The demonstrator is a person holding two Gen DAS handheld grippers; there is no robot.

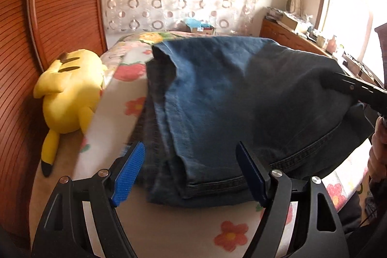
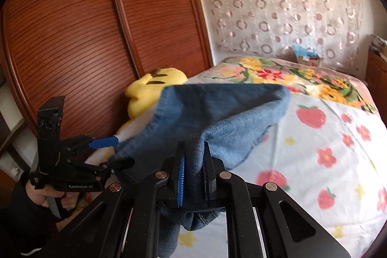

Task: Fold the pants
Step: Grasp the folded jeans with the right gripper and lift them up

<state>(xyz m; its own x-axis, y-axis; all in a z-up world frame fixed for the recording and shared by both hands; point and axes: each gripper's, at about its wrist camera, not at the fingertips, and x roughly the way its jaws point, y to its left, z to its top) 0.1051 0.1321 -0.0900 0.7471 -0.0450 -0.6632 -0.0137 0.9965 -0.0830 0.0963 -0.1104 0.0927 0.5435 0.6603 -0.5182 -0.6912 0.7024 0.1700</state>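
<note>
Right wrist view: the right gripper (image 2: 194, 175) is clenched on a bunched fold of the jeans (image 2: 217, 118), lifting them above the bed (image 2: 338, 137); "GenRobot.AI" reads on the left gripper (image 2: 110, 153). That one's fingers are spread, empty, at the near edge, where the jeans' hems (image 1: 212, 183) point, legs running away toward the far end.

- A home bedroom: a bed (image 2: 338, 137) fills the near and middle ground, covered with a sheet printed with strawberries and flowers.
- A yellow plush toy (image 1: 70, 93) lies at the bed's left edge.
- Wooden louvred wardrobe doors (image 2: 72, 40) stand along the left side.
- A sheer curtain with ring patterns (image 2: 278, 6) hangs on the far wall.
- On the right, a bright window (image 1: 350, 2) sits above a cluttered wooden cabinet (image 1: 287, 33).
</note>
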